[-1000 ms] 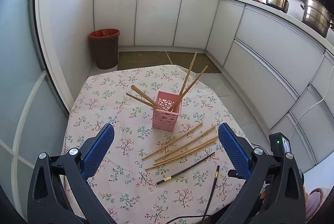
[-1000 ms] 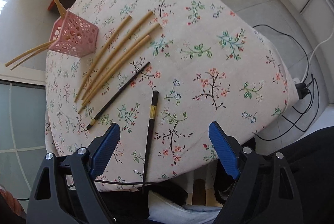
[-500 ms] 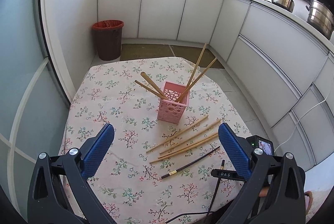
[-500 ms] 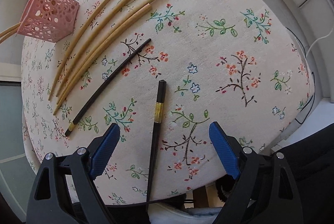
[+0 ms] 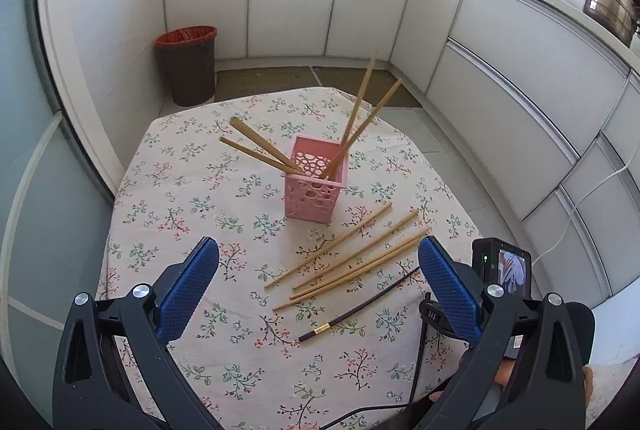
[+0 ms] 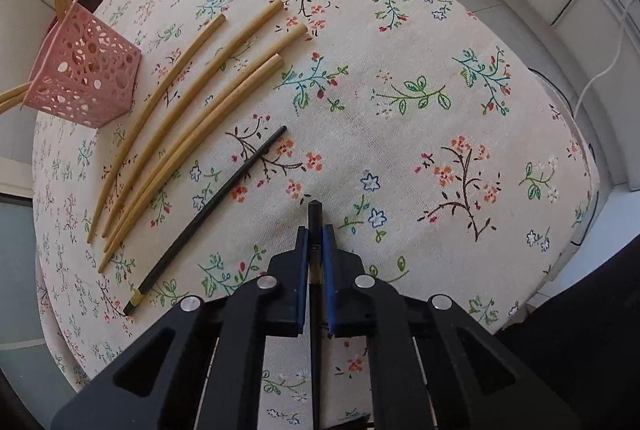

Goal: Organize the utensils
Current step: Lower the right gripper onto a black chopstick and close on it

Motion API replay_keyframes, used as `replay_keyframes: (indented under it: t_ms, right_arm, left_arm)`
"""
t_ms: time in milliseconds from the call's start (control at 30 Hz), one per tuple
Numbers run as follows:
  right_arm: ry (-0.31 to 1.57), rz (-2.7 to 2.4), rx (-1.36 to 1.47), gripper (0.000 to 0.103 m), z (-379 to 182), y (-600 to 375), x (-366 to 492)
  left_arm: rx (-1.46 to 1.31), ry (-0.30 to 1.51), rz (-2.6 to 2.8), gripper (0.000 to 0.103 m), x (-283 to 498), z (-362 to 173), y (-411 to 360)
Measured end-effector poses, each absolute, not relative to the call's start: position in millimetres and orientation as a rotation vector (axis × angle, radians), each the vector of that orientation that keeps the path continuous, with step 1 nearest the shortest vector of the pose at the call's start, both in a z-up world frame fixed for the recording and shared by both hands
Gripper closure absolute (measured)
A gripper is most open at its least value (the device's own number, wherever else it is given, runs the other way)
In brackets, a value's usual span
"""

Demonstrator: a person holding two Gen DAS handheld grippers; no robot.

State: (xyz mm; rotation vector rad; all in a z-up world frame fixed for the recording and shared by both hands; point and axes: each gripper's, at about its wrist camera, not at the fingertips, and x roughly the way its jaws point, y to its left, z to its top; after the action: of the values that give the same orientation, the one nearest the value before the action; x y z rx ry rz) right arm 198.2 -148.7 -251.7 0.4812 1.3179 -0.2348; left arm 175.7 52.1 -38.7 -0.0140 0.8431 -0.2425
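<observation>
Half a second earlier the right gripper [image 6: 315, 244] had hung wide open above the nearer black chopstick [image 6: 315, 218]; by this moment its jaws had closed on that chopstick, which ran straight down the gap between the pads with its blunt end poking out just ahead of the fingertips and its shaft trailing back under the gripper body. The left gripper [image 5: 318, 288] had kept its jaws wide apart and held nothing, hovering over the near part of the floral tablecloth [image 5: 192, 197]. The pink holder [image 6: 86, 73] stood well up and to the left of the right gripper, past the second black chopstick [image 6: 208, 213] and the four loose bamboo chopsticks [image 6: 188, 117], all of which lay slanting from lower left to upper right. From the left wrist view the pink holder [image 5: 316, 181] stood upright beyond the loose sticks, already carrying four bamboo chopsticks leaning outward. Judging by this layout, the held chopstick would have to be carried leftward and forward over the loose ones and tipped upright to enter the holder, and the right hand was the one placed to do it.
</observation>
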Motion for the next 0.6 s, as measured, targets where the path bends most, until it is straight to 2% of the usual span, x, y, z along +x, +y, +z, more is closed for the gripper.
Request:
replay_keyframes:
  t_ms: [167, 433, 533, 600]
  right_arm:
    - [1.279, -0.168, 0.507, 0.096, -251, -179, 209]
    - [1.148, -0.121, 0.507, 0.096, -217, -237, 219]
    - [1.105, -0.1, 0.524, 0.096, -206, -249, 225]
    - [1.088, -0.095, 0.535, 0.096, -204, -257, 222]
  left_arm:
    - [0.075, 0.971, -0.364, 0.007, 194, -72, 15]
    - [0.455, 1.171, -0.605, 0.009, 208, -155, -73]
    - [0.537, 1.2, -0.658, 0.017, 213, -175, -96]
    - [0.557, 1.233, -0.678, 0.03, 220, -186, -106]
